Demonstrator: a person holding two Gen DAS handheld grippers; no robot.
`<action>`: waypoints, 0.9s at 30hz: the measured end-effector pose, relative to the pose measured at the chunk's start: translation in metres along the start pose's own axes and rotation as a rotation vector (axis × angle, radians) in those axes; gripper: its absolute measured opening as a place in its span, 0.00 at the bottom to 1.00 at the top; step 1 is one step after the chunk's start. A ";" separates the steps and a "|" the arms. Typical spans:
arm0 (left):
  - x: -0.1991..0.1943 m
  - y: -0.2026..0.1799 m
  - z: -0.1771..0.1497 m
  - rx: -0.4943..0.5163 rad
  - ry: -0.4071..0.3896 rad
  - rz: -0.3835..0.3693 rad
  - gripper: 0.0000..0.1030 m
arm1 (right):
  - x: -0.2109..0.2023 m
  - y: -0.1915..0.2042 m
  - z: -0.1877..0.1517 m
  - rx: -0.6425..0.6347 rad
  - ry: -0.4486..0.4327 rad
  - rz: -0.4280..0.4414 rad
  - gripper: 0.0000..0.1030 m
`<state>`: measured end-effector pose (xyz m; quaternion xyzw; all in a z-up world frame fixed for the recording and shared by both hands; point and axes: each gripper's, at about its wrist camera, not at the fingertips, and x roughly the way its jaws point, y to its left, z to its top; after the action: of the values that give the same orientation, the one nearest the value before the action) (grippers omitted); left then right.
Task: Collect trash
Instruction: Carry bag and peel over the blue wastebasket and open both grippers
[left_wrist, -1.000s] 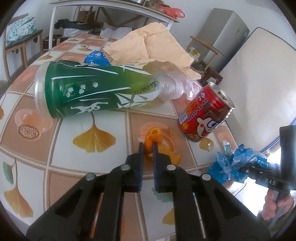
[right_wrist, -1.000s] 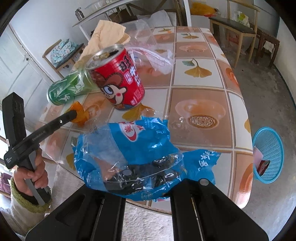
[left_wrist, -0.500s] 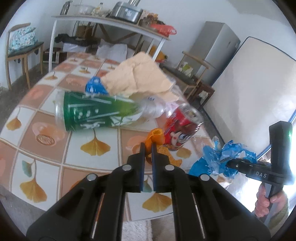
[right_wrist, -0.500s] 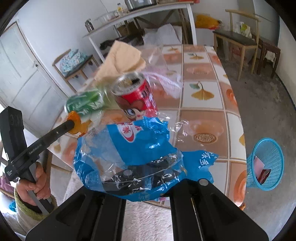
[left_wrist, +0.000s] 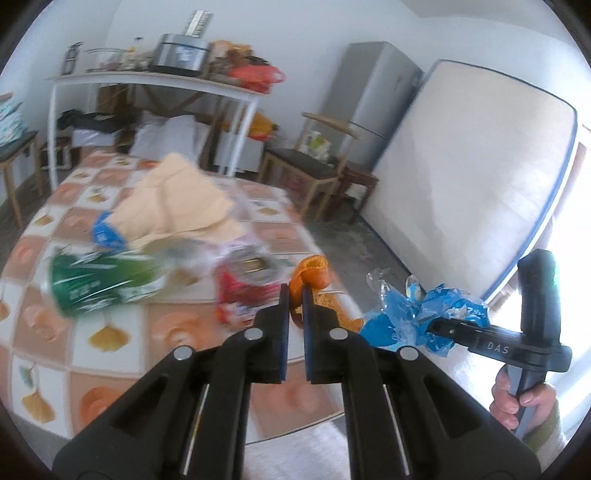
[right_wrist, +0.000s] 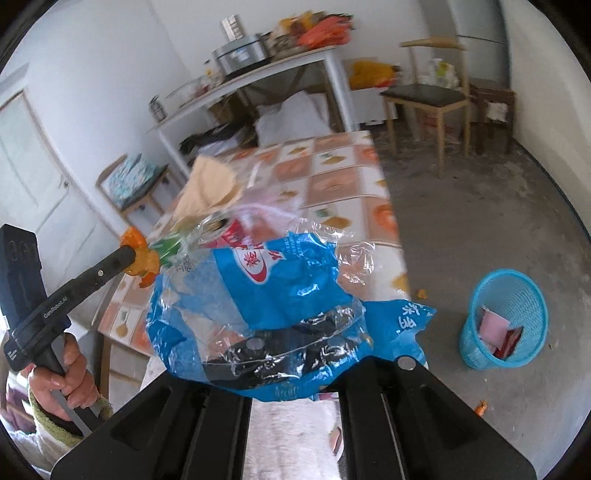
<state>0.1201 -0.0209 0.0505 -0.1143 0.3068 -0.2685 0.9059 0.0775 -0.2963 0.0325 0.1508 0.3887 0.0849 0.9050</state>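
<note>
My left gripper is shut on a curl of orange peel, held up above the tiled table; the same gripper with the peel shows at the left of the right wrist view. My right gripper is shut on a crumpled blue plastic wrapper, which hides its fingertips; the wrapper also hangs at the right in the left wrist view. A blue waste basket stands on the floor to the right.
On the table lie a green bottle, a red can, tan crumpled paper and a small blue wrapper. A chair, a cluttered white side table, a fridge and a leaning mattress surround it.
Both grippers have risen and pulled back from the table with their loads. The peel has come up off the tabletop. The blue basket now shows in full.
</note>
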 end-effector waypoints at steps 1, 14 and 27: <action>0.006 -0.010 0.002 0.014 0.006 -0.015 0.05 | -0.004 -0.008 0.000 0.016 -0.006 -0.007 0.04; 0.074 -0.093 0.015 0.093 0.075 -0.157 0.05 | -0.046 -0.093 -0.002 0.147 -0.072 -0.106 0.04; 0.131 -0.136 0.011 0.126 0.174 -0.222 0.05 | -0.056 -0.148 -0.021 0.253 -0.084 -0.158 0.04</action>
<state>0.1575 -0.2067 0.0446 -0.0667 0.3523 -0.3948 0.8459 0.0289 -0.4462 0.0064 0.2358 0.3688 -0.0423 0.8981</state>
